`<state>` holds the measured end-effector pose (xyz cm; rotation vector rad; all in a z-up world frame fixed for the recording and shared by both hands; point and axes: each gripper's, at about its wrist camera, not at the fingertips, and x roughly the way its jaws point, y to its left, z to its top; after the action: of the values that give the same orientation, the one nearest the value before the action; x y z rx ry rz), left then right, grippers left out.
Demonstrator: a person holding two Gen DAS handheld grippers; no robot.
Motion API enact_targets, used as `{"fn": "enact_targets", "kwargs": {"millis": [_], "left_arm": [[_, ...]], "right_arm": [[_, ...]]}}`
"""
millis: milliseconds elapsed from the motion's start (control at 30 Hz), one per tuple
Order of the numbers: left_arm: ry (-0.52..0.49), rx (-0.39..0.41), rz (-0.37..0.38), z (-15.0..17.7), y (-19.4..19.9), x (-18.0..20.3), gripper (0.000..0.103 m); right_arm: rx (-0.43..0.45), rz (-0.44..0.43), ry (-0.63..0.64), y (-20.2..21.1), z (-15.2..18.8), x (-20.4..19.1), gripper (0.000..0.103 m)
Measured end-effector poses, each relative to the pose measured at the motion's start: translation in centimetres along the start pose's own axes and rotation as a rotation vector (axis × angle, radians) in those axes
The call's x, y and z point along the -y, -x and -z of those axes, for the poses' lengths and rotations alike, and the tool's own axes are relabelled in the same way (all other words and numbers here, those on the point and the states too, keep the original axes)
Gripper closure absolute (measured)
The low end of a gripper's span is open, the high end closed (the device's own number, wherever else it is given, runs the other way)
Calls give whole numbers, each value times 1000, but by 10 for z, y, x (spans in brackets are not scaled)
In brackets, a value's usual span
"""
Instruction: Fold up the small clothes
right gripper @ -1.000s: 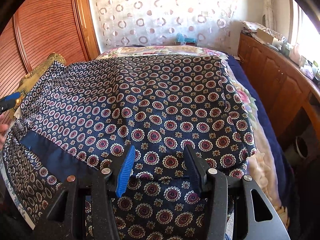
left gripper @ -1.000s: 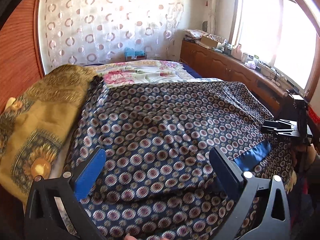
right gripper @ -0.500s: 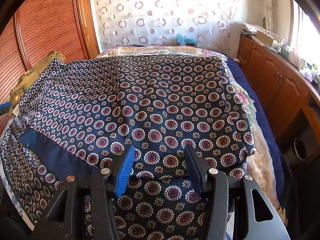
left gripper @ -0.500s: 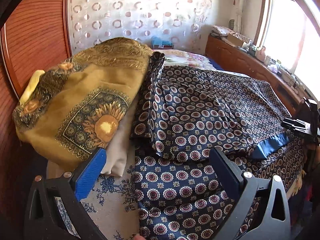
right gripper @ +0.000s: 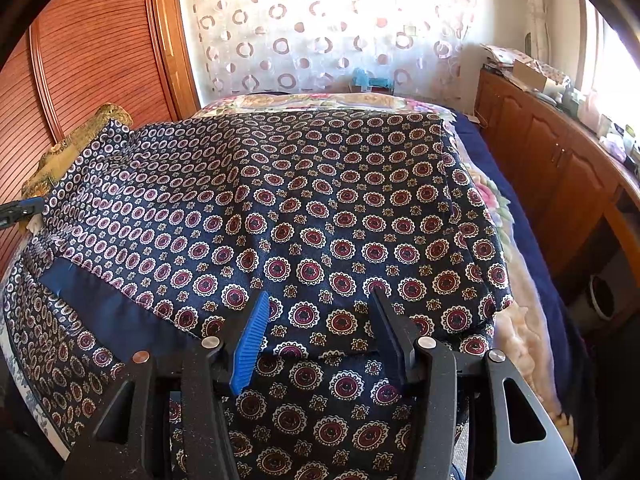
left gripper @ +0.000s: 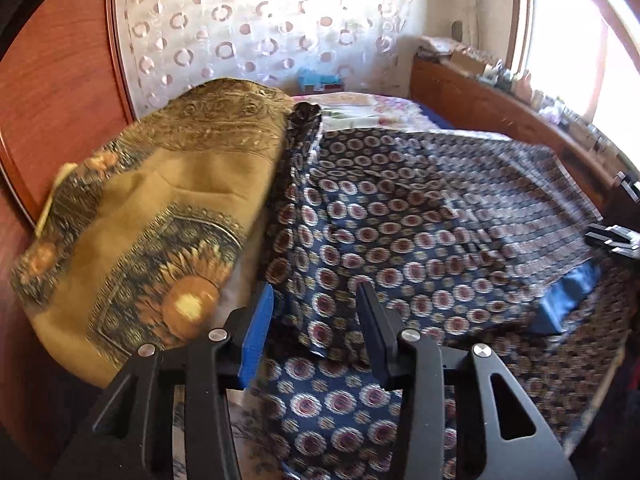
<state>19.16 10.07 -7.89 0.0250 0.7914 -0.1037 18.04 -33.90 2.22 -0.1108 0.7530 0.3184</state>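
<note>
A navy cloth with red and white medallions point(left gripper: 400, 220) point(right gripper: 320, 200) lies folded over on the bed, a plain blue hem band point(right gripper: 100, 300) point(left gripper: 568, 300) showing along its near edge. My left gripper point(left gripper: 314, 292) hovers at the cloth's left edge beside the golden cover; its jaws are closing, the rumpled edge lies between them, and the pads stand clear of it. My right gripper point(right gripper: 319, 296) rests half open over the folded near edge, the fabric flat and unbunched between its fingers. Each gripper shows in the other's view: right gripper point(left gripper: 612, 236), left gripper point(right gripper: 20, 210).
A golden sunflower-print cover point(left gripper: 160, 220) point(right gripper: 80, 136) is heaped at the bed's left side against a wooden wardrobe point(right gripper: 100, 60). A floral blanket point(right gripper: 492, 200) lies under the cloth. A wooden cabinet point(right gripper: 552, 168) with clutter on top runs along the right wall under the window.
The left gripper has swung left and down from over the cloth's middle to its left edge, and its jaws have narrowed. The right gripper and the cloth under it have not moved.
</note>
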Motion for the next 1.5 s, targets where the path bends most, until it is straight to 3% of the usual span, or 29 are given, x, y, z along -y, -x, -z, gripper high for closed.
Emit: {"fn": "enact_targets", "kwargs": {"millis": [100,267,467,767,833,967,1200,1367,1500], "left_arm": [[-11,-13,-25,0,-4,-2,59],[-41,-48,-62,3,-12,-3,85],[-59,-56,-69,6,-15,0,98],[-46,-5,-41,-2,-4,3,101],[-37,14,-22,-5,3,4,101],[-50,47,17,-12,19,9,101],[-29,128,61,-19,55,12,101],[-21,121,50,-22,55,1,101],[16,135,101,-20,66,-6,101]], "right_arm": [[20,9,-14,6,0,4,49],[59,43,-29,26,5,19,49],[44,81,-85,38,11,54,50],[-17,113,-138,5,-3,77,50],[-22,118,-138,-1,-9,77,58],[-14,100,-92,-5,-20,67,97],[81,79,-16,25,-25,54,99],[133,93,-2,47,-31,50,99],[166,60,-15,61,-35,48,99]]}}
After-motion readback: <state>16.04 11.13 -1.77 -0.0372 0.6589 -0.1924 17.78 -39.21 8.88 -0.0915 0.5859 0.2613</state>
